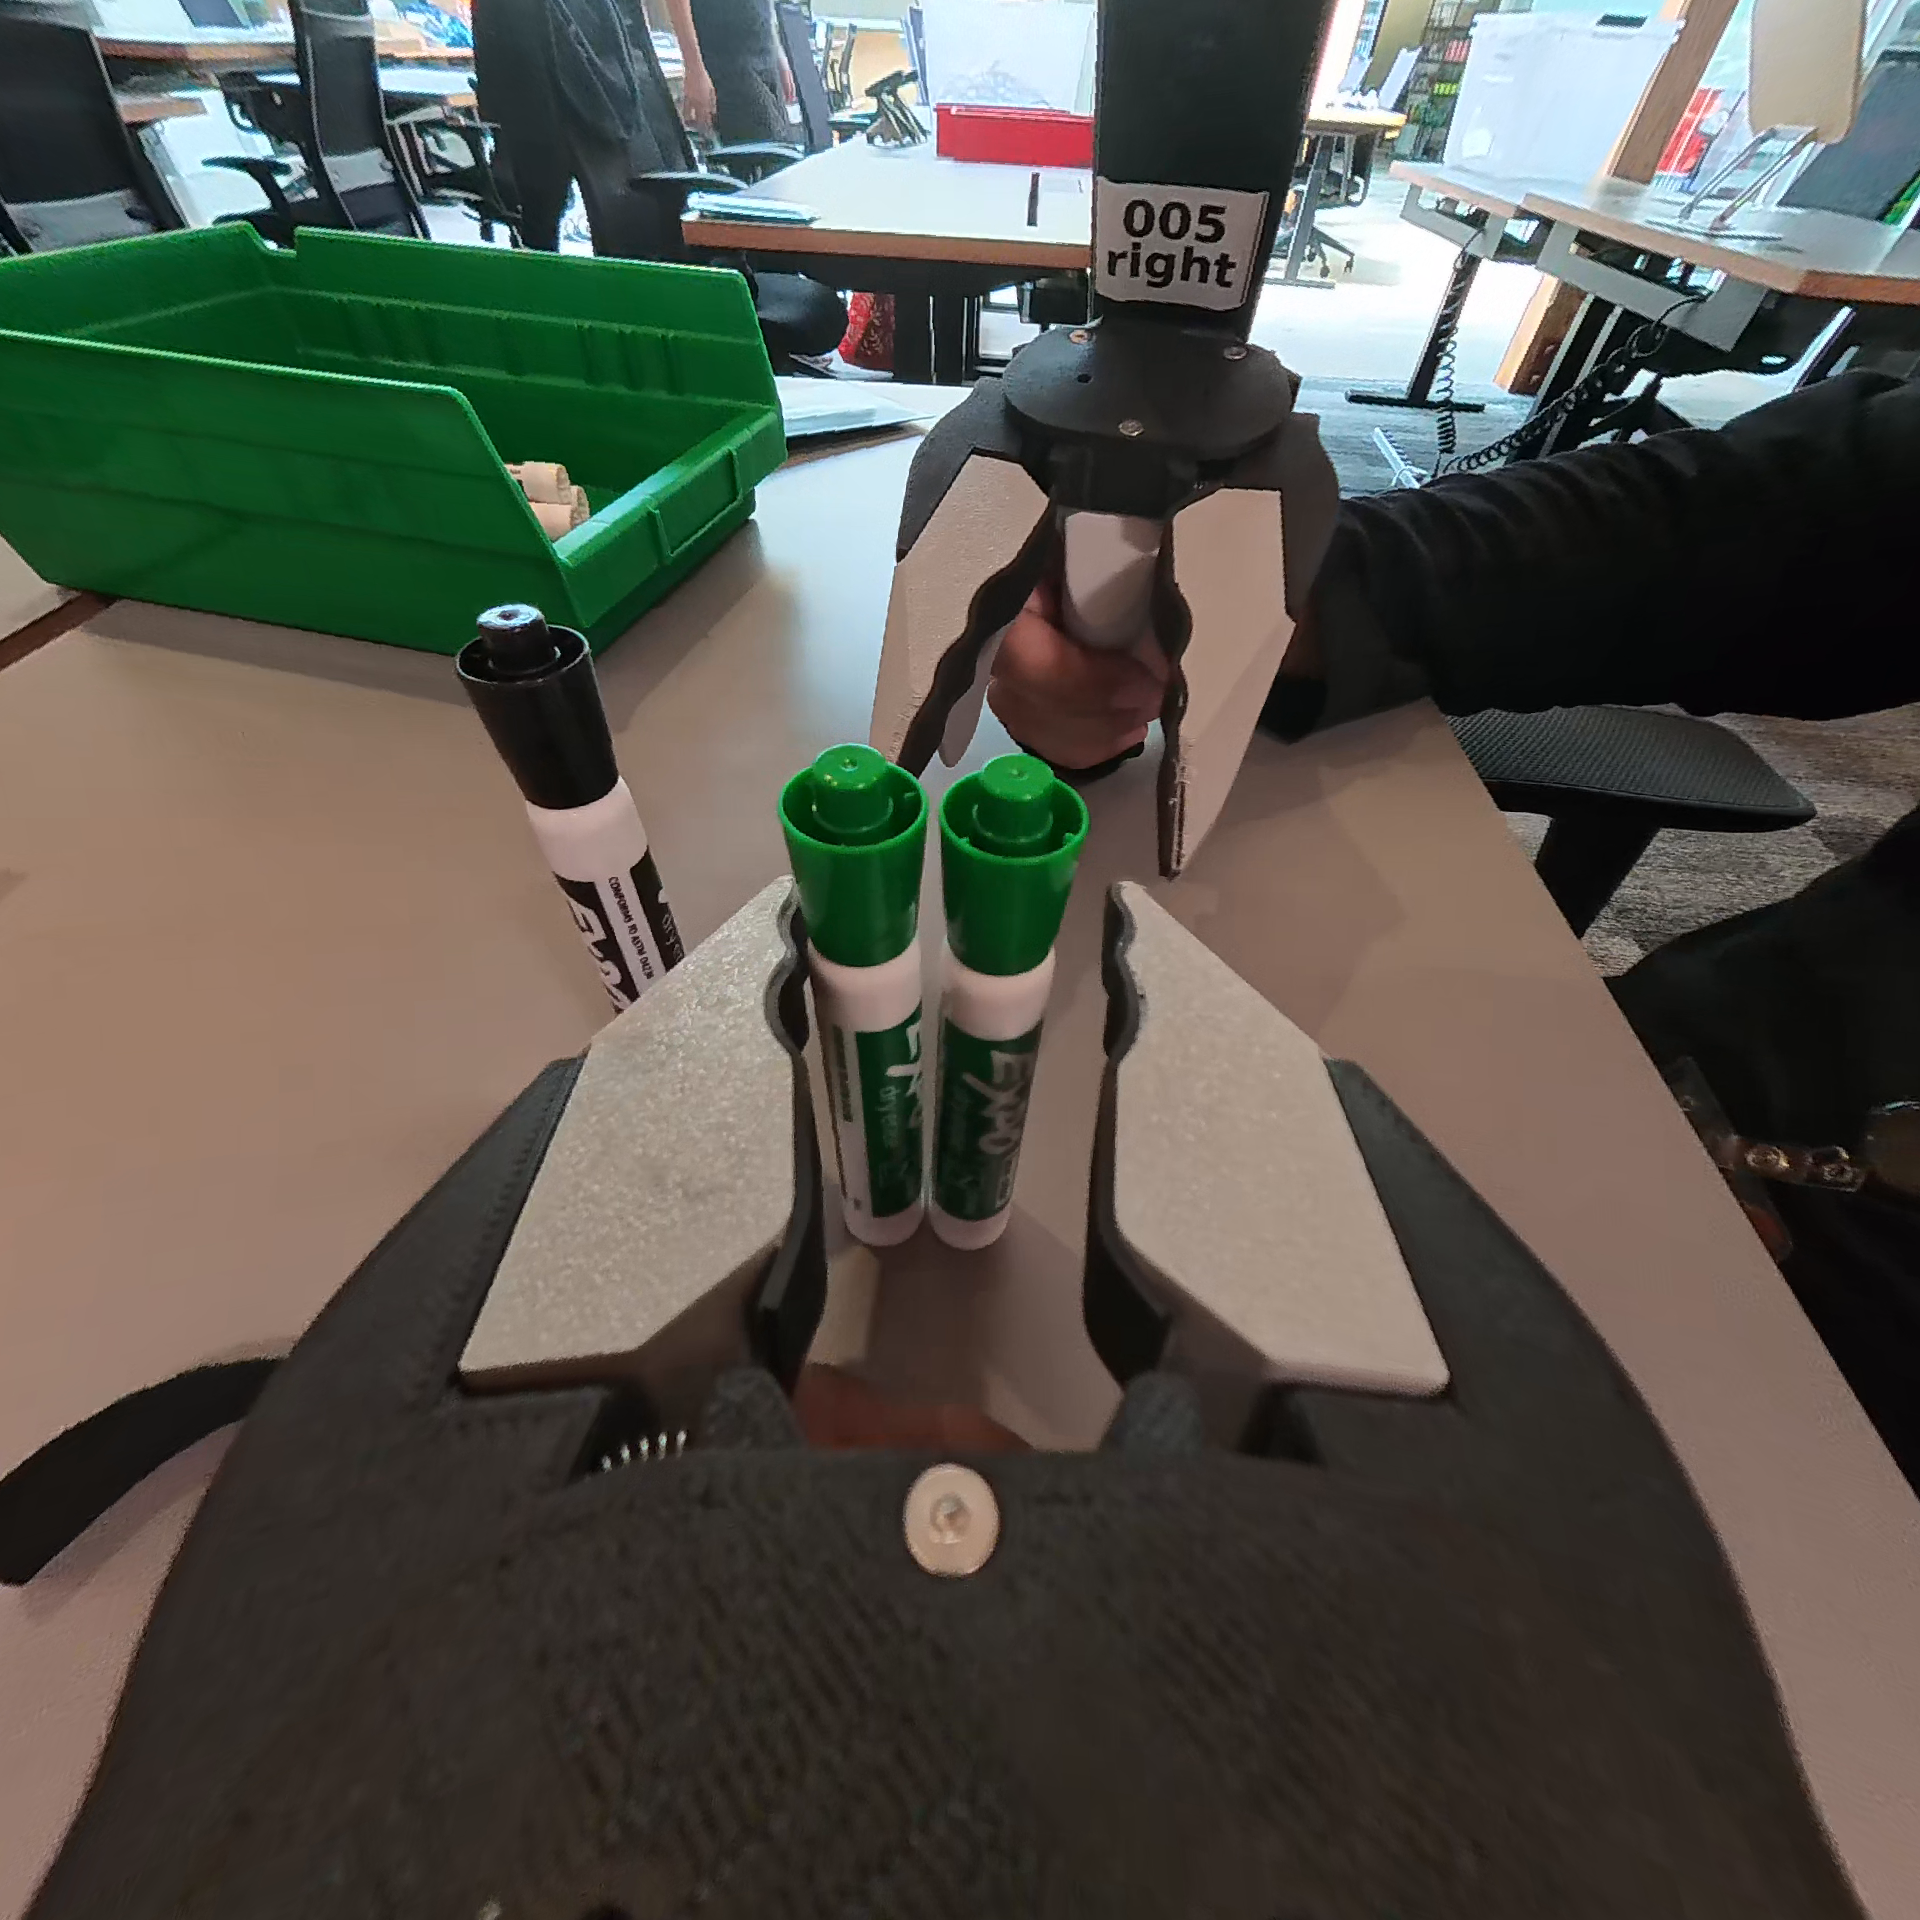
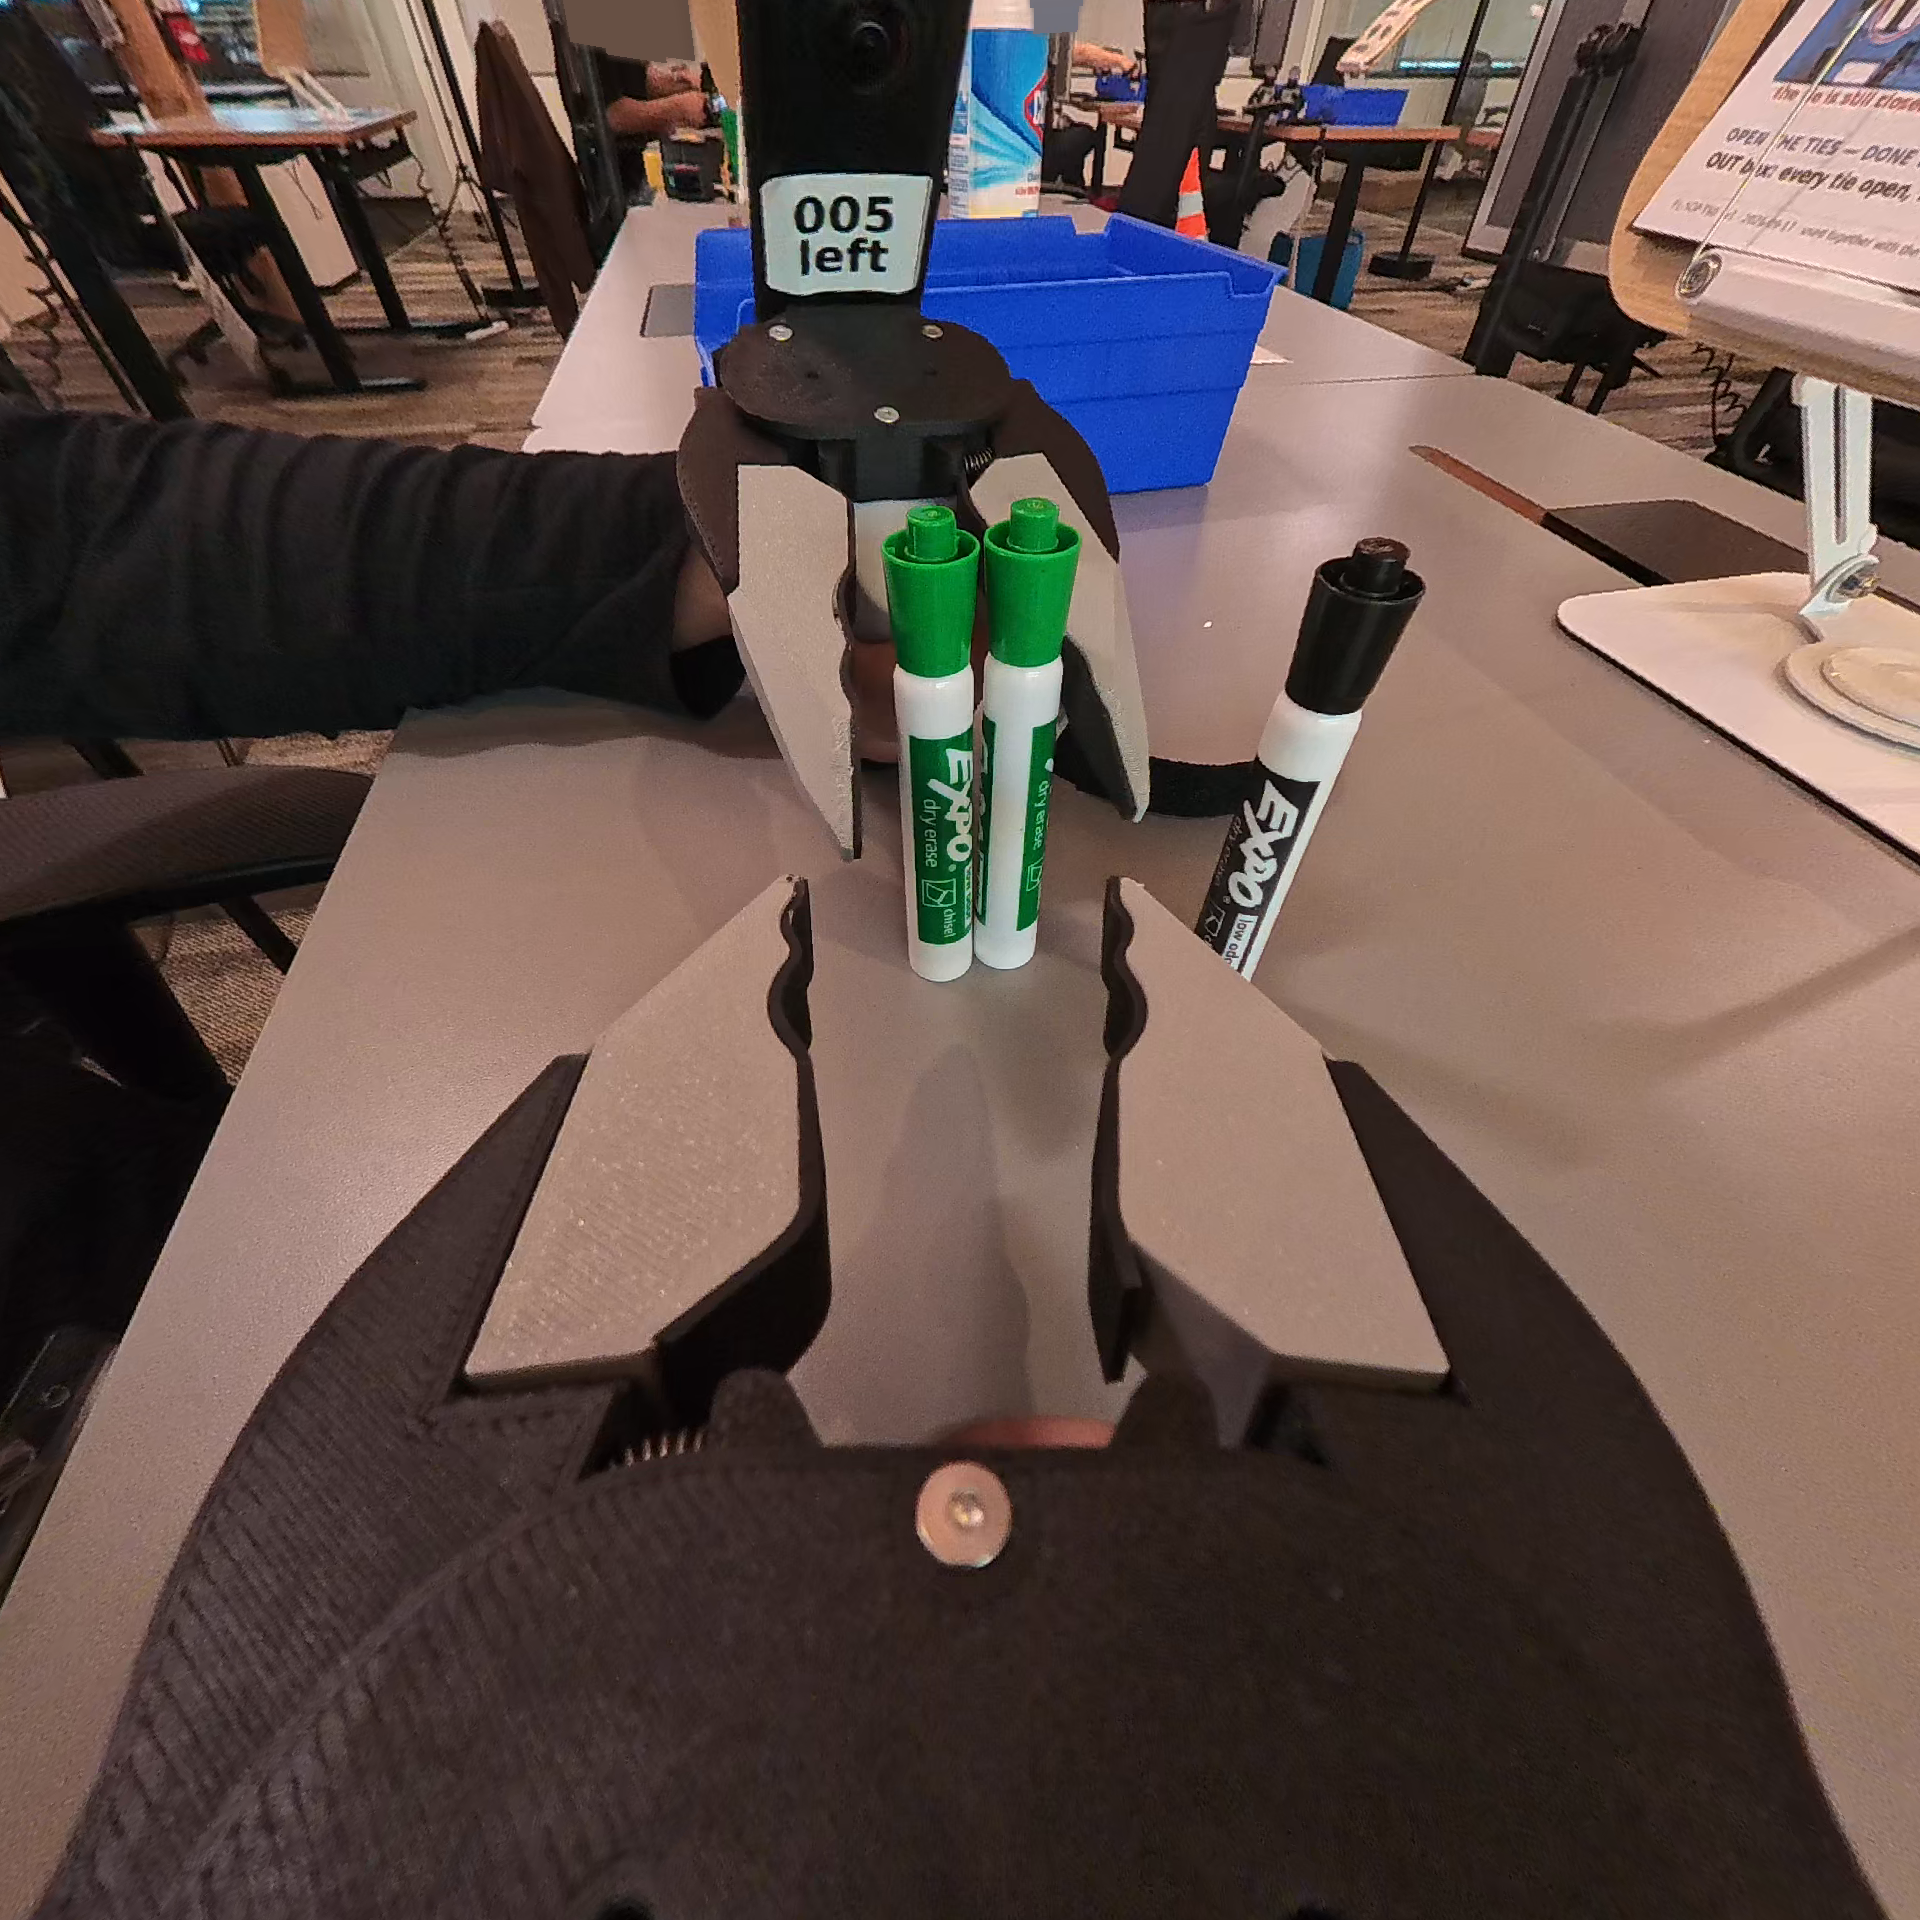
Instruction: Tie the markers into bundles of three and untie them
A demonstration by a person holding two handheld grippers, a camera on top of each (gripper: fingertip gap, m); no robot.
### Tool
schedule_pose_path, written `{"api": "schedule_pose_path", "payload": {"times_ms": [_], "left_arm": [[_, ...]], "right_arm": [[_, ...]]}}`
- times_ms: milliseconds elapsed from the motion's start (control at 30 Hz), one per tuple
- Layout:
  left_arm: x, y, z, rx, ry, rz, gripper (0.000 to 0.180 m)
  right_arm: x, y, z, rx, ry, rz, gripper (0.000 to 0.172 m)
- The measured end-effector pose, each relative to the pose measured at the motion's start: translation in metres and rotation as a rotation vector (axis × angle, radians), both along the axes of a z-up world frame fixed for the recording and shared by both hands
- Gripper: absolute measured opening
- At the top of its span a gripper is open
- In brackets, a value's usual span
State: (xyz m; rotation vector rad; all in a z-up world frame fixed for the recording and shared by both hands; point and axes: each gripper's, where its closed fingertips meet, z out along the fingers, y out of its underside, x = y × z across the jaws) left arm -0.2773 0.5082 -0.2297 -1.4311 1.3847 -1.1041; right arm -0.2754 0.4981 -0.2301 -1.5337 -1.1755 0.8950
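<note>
My left tongs (image 1: 956, 904) sit wide around two upright green markers (image 1: 925, 997), right pad clear of them, nothing gripped. Right tongs (image 2: 956, 904) gape bare just short. Glossy black marker (image 1: 582, 810) stands tilted on the smooth grey counter (image 1: 260, 935), ribbed green bin (image 1: 364, 416) behind, office desks beyond.

Bright even light, sharp, fisheye-warped edges.

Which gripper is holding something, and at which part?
Neither: the two green markers stand between the left gripper's open fingers, right side gapped; right gripper open.
</note>
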Motion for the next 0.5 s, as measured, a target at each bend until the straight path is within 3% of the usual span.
{"api": "schedule_pose_path", "payload": {"times_ms": [500], "left_arm": [[-0.0003,0.0005,0.0027,-0.017,-0.019,-0.005,0.046]], "right_arm": [[-0.0008,-0.002,0.0001,0.0,0.001,0.006,0.053]]}}
